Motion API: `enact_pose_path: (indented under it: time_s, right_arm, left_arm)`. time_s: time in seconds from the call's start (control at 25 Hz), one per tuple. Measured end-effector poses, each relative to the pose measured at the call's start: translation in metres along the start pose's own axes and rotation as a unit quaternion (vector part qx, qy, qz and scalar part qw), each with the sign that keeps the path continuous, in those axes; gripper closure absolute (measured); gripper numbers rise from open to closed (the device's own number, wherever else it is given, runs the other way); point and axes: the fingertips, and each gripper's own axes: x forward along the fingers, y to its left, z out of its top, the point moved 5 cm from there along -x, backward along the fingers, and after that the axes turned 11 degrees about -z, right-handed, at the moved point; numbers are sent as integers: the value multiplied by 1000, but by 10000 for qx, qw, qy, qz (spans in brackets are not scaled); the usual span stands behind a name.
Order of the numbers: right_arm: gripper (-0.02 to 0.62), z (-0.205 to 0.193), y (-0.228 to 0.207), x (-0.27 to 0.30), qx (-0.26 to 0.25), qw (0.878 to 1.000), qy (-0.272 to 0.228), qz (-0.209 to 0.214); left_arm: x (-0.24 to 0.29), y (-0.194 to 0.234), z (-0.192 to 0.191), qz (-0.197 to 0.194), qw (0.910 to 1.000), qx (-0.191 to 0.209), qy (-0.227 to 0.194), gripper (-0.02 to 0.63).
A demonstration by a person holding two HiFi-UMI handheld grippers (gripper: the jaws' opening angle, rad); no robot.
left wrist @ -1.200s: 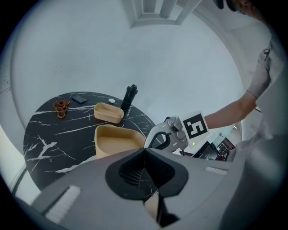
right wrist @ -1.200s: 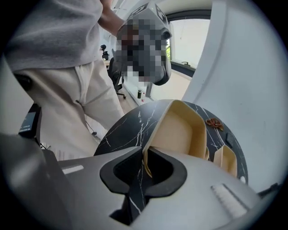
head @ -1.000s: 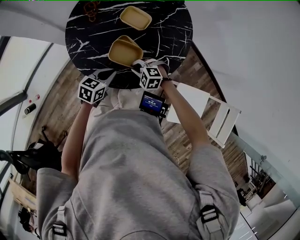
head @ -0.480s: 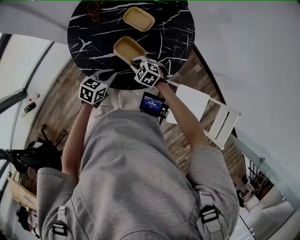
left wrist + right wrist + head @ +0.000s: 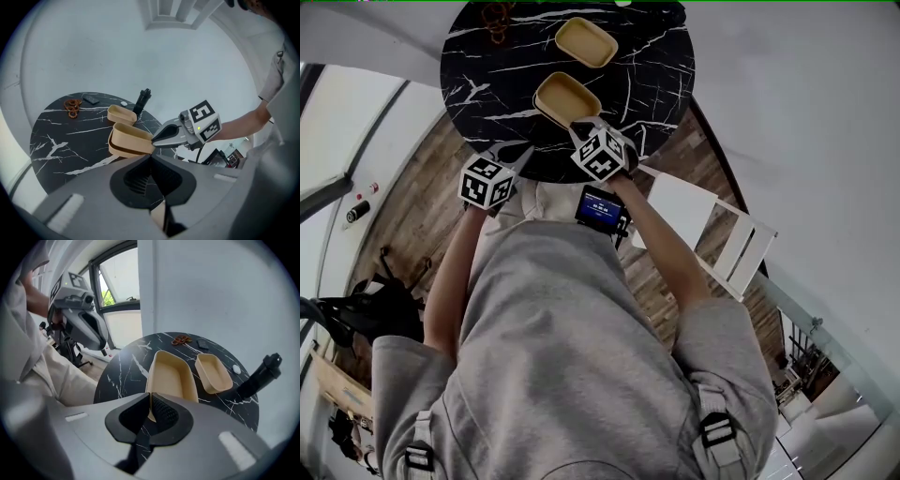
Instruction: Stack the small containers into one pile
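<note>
Containers, tan, two, on black table (image 5: 487,84). Near container (image 5: 567,97): rim pinched by right gripper (image 5: 150,400), whose jaws have just been closing on it. Far container (image 5: 586,42): free, just beyond. Left gripper (image 5: 151,158): jaws together, empty, at table edge.

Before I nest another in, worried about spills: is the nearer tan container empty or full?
Empty: in the right gripper view the nearer container shows only its bare tan floor and walls, with nothing lying inside.
</note>
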Motion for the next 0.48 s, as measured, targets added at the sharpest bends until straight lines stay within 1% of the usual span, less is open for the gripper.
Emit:
enact_pose_path:
  time_s: [0.12,0.24,0.28,0.32,0.36,0.48]
  right_arm:
    - [565,-7,11,13,-522,9984,238,17]
    - [554,-14,19,24,-701,9960,524,181]
    - [534,-15,23,26,-713,9956,554,254]
    - [514,-13,25,26,-717,9957,517,278]
    - [506,-10,26,26,-720,9962,423,247]
    - [509,3,26,27,-709,9973,135,133]
  left_arm:
    - [2,3,3,-82,9999,23,66,607]
    - [1,9,8,-137,9998,63,93,607]
    - [0,12,8,-140,9999,43,90,607]
    - [-2,16,9,-137,9999,5,77,607]
    - [-3,20,10,-138,9999,-35,63,607]
    - [-6,30,12,-181,9998,-58,84,607]
